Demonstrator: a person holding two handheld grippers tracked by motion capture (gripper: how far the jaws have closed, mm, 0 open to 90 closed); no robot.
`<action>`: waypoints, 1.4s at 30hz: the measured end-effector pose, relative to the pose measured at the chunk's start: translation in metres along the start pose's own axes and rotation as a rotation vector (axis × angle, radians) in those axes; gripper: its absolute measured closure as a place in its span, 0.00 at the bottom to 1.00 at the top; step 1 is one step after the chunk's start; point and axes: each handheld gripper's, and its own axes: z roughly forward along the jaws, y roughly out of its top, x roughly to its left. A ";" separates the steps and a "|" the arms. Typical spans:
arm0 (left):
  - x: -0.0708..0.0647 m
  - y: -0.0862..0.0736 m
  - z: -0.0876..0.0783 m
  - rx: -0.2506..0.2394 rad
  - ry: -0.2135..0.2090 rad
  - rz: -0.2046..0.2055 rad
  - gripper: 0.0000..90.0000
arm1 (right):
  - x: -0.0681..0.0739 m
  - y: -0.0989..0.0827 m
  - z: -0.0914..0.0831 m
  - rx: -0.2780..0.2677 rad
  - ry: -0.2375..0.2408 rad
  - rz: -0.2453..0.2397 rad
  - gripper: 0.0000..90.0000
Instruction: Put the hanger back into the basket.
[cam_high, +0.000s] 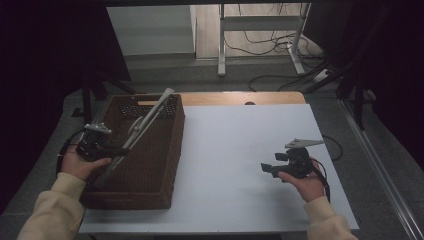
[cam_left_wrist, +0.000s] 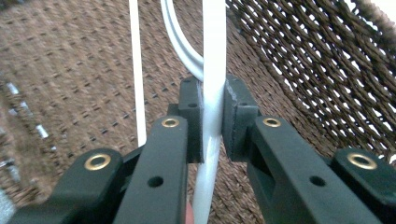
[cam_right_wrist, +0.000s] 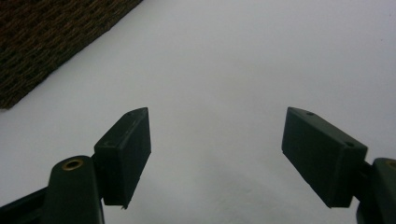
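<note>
A white plastic hanger (cam_high: 150, 117) leans slantwise in the brown woven basket (cam_high: 176, 150) at the table's left, its top end poking above the far rim. My left gripper (cam_high: 124, 150) is shut on the hanger's straight bar. In the left gripper view the pads of my left gripper (cam_left_wrist: 213, 116) press on the bar of the hanger (cam_left_wrist: 214, 56), with a curved part and a thin rod behind it and the basket's weave (cam_left_wrist: 303, 60) all around. My right gripper (cam_high: 265, 167) hovers open over the white table (cam_high: 235, 135), and nothing lies between the fingers of my right gripper (cam_right_wrist: 217, 149).
A corner of the basket (cam_right_wrist: 46, 42) shows at the upper left of the right gripper view. A wooden strip (cam_high: 240, 98) runs along the table's far edge. Beyond it are a white desk frame (cam_high: 260, 30) and loose cables (cam_high: 280, 45) on the floor.
</note>
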 end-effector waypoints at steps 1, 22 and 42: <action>0.001 -0.001 -0.002 0.003 -0.010 -0.007 0.89 | 0.000 0.000 0.000 0.000 0.001 0.000 0.26; -0.006 -0.019 0.011 0.162 -0.092 0.058 0.89 | 0.001 0.000 0.002 0.004 -0.001 -0.002 0.26; -0.050 0.009 -0.003 -0.153 0.008 0.036 0.29 | -0.005 0.001 -0.005 -0.020 0.014 0.012 0.26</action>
